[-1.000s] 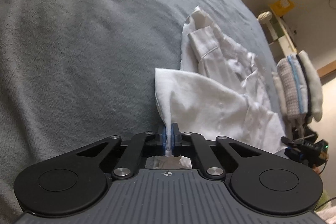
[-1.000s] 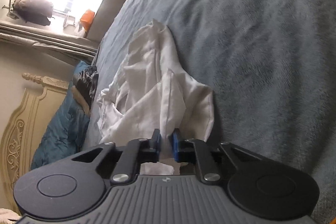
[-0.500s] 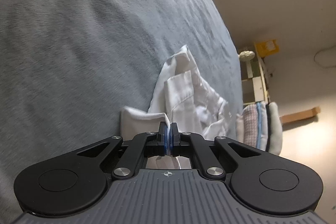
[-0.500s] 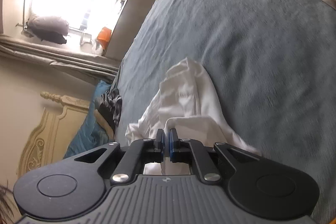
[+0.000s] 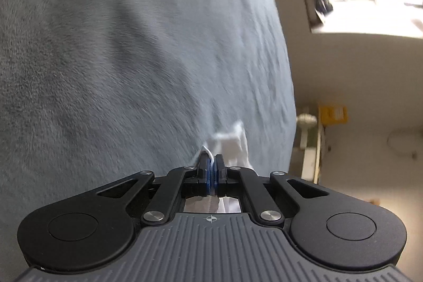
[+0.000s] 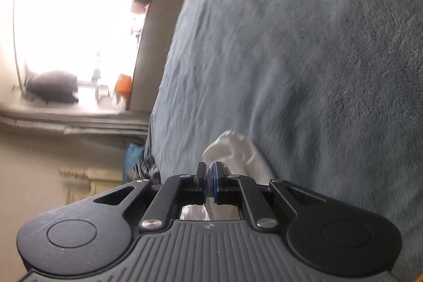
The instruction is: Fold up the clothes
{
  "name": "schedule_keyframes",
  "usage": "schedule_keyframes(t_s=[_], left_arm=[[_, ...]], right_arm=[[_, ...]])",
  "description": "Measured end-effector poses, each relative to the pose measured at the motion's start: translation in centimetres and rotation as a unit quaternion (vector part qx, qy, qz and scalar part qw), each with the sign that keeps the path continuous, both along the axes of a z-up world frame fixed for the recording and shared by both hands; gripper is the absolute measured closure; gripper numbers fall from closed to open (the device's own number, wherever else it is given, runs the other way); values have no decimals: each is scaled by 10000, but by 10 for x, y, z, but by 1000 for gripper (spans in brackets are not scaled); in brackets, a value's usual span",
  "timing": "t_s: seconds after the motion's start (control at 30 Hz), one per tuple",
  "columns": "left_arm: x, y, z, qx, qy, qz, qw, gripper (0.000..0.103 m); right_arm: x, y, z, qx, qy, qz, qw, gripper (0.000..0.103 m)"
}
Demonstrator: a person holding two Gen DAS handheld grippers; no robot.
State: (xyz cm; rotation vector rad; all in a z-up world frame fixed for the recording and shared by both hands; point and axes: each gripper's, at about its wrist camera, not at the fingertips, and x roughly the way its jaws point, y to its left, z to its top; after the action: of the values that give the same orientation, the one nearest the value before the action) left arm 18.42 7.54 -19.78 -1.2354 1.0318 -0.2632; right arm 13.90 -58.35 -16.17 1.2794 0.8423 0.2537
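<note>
In the left wrist view we find the grey blanket [image 5: 111, 65] filling the left and centre of the frame; at lower centre the left gripper [image 5: 213, 163] is clenched on a fold of the white garment [image 5: 232, 142], which bunches just beyond the fingertips. In the right wrist view a bright window [image 6: 71, 31] occupies the upper left, and at lower centre the right gripper [image 6: 210, 168] is likewise clamped on the white garment [image 6: 238, 149], over the blanket [image 6: 304, 57].

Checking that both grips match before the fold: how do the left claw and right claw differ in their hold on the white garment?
The left claw pinches a thin edge of the white garment, pads nearly touching; the right claw clamps a thicker bunch, pads slightly apart. Both are shut on it above the grey blanket.
</note>
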Motion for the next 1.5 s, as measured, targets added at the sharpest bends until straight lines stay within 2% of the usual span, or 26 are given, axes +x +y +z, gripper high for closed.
schedule_keyframes(t_s=[0.13, 0.3, 0.33, 0.4, 0.47, 0.63, 0.7, 0.8, 0.87, 0.9, 0.93, 0.97, 1.0, 1.03, 1.07, 1.17, 1.2, 1.27, 1.3, 1.4, 1.43, 1.5], left_arm=[[3, 4, -19, -323, 221, 414, 9984, 101], [4, 7, -25, -578, 240, 600, 9962, 98], [4, 9, -25, -604, 221, 624, 9960, 94], [3, 11, -23, -657, 182, 673, 9954, 82], [2, 13, -21, -710, 143, 722, 9948, 66], [1, 22, -12, -800, -71, 832, 9933, 52], [-2, 24, -1, -690, -229, 819, 9940, 51], [-11, 21, 22, -307, -579, 597, 9961, 51], [-15, 11, 41, 146, -847, 79, 9963, 51], [-19, 3, 52, 457, -1003, -325, 9934, 51], [-20, -8, 63, 778, -1167, -753, 9872, 51], [-21, -23, 72, 1096, -1339, -1218, 9774, 51], [-24, -41, 77, 1397, -1509, -1692, 9639, 51], [-27, -58, 83, 1693, -1672, -2161, 9469, 51], [-30, -76, 88, 1983, -1830, -2622, 9265, 51], [-48, -126, 89, 2746, -2154, -3861, 8539, 52], [-55, -138, 83, 2877, -2175, -4162, 8347, 52], [-66, -155, 68, 2951, -2132, -4624, 8085, 52], [-68, -163, 61, 2958, -2107, -4795, 7988, 52], [-74, -176, 46, 3203, -2119, -4932, 7805, 52], [-74, -179, 44, 3329, -2137, -4912, 7761, 54], [-72, -183, 42, 3535, -2176, -4798, 7730, 55]], right_arm=[[11, -3, -21, 245, 175, -254, 9992, 98], [15, -6, -46, 600, 480, -563, 9955, 95], [14, -7, -50, 636, 547, -620, 9945, 93], [10, -8, -55, 668, 636, -697, 9933, 73], [4, -9, -57, 663, 643, -722, 9931, 64], [-16, -12, -45, 484, 510, -697, 9951, 59], [-27, -15, -34, 328, 413, -704, 9961, 59], [-46, -20, -11, 82, 171, -776, 9968, 59], [-56, -20, 6, 52, -103, -651, 9978, 59], [-59, -16, 16, 53, -250, -436, 9987, 59], [-61, -11, 26, 48, -392, -181, 9991, 59], [-59, 0, 36, 13, -509, 250, 9984, 59], [-58, 11, 46, -22, -626, 681, 9957, 59], [-56, 23, 54, -64, -699, 1099, 9915, 59], [-52, 40, 53, -143, -583, 1459, 9875, 59], [-43, 94, 48, -377, -215, 2501, 9673, 59], [-41, 111, 38, -465, -3, 2712, 9614, 60], [-39, 143, 19, -737, 301, 3074, 9483, 64], [-39, 156, 11, -905, 389, 3215, 9418, 64], [-31, 182, 8, -1506, 216, 3393, 9283, 66], [-28, 188, 9, -1778, 135, 3417, 9227, 66], [-21, 196, 13, -2260, -17, 3397, 9130, 68]])
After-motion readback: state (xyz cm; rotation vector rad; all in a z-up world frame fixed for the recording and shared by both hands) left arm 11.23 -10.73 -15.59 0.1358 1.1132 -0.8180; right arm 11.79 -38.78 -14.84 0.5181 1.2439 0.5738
